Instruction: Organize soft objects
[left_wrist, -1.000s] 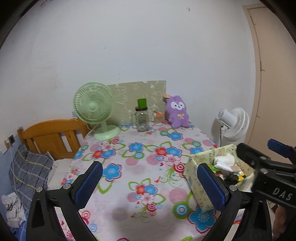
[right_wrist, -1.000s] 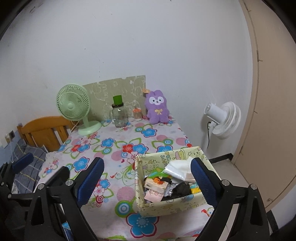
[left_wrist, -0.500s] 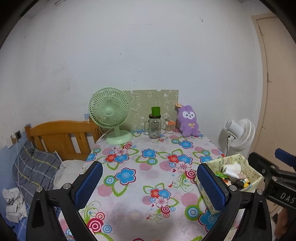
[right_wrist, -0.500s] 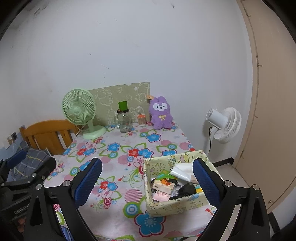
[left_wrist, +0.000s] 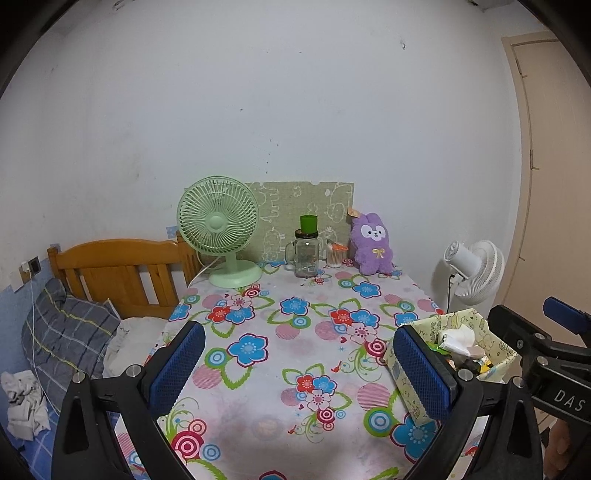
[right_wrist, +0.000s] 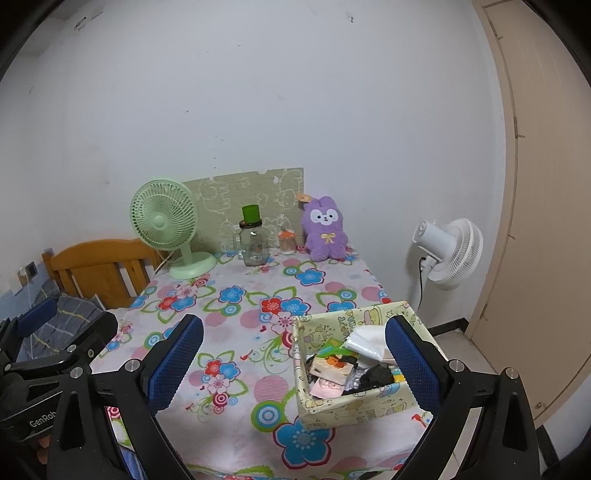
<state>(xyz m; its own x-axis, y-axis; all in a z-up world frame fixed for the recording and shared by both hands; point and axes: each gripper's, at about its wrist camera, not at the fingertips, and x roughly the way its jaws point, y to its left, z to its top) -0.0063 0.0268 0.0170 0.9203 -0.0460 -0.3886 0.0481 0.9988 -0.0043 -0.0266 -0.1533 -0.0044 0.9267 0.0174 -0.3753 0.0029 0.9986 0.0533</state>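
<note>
A purple plush rabbit (left_wrist: 372, 244) (right_wrist: 325, 228) sits upright at the table's far edge against the wall. A pale yellow-green fabric box (right_wrist: 352, 404) (left_wrist: 496, 363) with several small items stands near the front right corner of the floral tablecloth (left_wrist: 295, 339). My left gripper (left_wrist: 300, 369) is open and empty, held back from the table's front edge. My right gripper (right_wrist: 293, 363) is also open and empty, its right finger (right_wrist: 412, 365) in front of the box. Each gripper shows at the other view's side.
A green desk fan (left_wrist: 221, 229), a glass jar with a green lid (left_wrist: 306, 251) and a small cup (left_wrist: 336, 254) stand along the far edge before a patterned board (left_wrist: 303, 206). A white floor fan (left_wrist: 476, 269) and door are right; a wooden bed with pillow (left_wrist: 66, 332) is left.
Both grippers have drawn back and up from the table, so the table and box look smaller and farther. Both stay open and empty.
</note>
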